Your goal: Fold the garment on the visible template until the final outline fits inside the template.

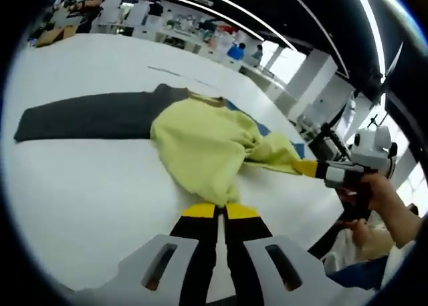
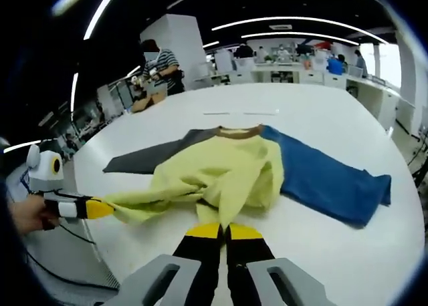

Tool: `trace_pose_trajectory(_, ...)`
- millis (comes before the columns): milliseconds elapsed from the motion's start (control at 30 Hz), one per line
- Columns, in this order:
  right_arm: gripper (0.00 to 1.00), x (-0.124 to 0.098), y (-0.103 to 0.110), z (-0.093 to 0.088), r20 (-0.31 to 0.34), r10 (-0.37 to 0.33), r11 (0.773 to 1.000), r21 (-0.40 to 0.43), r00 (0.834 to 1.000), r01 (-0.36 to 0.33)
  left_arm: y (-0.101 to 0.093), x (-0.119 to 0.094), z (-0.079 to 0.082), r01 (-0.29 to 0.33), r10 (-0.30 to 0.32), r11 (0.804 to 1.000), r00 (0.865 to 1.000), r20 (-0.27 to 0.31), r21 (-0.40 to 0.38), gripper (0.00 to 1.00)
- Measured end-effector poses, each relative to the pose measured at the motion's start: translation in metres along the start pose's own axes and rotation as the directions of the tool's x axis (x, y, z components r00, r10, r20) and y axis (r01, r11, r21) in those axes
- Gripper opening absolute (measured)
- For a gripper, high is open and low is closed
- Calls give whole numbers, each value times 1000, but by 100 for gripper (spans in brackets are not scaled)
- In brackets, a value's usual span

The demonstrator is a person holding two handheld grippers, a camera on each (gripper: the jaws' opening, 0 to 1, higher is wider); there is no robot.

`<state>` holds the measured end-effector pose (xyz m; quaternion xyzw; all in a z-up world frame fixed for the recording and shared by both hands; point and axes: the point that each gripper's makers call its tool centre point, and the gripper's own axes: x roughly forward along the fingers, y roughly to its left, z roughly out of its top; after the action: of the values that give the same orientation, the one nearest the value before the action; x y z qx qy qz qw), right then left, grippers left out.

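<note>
the garment (image 2: 247, 169) lies on a white table (image 2: 321, 112), its yellow body bunched up in the middle, a grey sleeve (image 2: 150, 156) stretched flat to the left and a blue sleeve (image 2: 328, 179) flat to the right, with the brown collar at the far edge. in the left gripper view the yellow body (image 1: 200, 145) sits just past the jaws, the grey sleeve (image 1: 87, 115) running left on the table (image 1: 87, 199).

the left gripper (image 1: 221, 209) has its yellow-tipped jaws pressed together on the near hem of the yellow cloth; in the right gripper view it comes in low at the left (image 2: 93, 208), pinching a pulled-out corner. the right gripper (image 2: 224, 231) is likewise closed on the near yellow edge, and in the left gripper view it (image 1: 314, 168) grips a stretched corner at the right, held by a hand (image 1: 374, 192).

far back, a person (image 2: 160, 65) stands by the table.
</note>
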<state>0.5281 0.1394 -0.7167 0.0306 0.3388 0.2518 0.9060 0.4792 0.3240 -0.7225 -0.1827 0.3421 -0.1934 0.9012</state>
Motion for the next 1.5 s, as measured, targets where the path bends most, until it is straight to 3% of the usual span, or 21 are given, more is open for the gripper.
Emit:
trace_pose_trajectory(233, 0, -22, 4, -2, -5, 34, 999, 18, 999, -34, 10, -20, 8, -2, 1, 999, 1000, -11, -41, 0)
trace_pose_trajectory(667, 0, -57, -5, -28, -72, 31, 998, 50, 997, -27, 38, -36, -4, -14, 8, 997, 996, -90, -73, 0)
trace_pose_trajectory(867, 0, -66, -20, -57, -147, 5, 997, 72, 989, 5, 56, -39, -17, -37, 28, 997, 989, -146, -62, 0)
trace_pose_trajectory(1033, 0, -75, -31, -71, -180, -19, 995, 89, 983, 35, 68, -41, -26, -51, 38, 996, 982, -186, -67, 0)
trace_pose_trajectory(1300, 0, -76, -33, -111, -283, -15, 990, 128, 959, 53, 80, -39, -48, -74, 60, 996, 964, -259, -43, 0)
trace_pose_trajectory(1500, 0, -73, -33, -129, -314, -24, 987, 143, 949, 72, 80, -38, -47, -55, 45, 998, 970, -237, -37, 3)
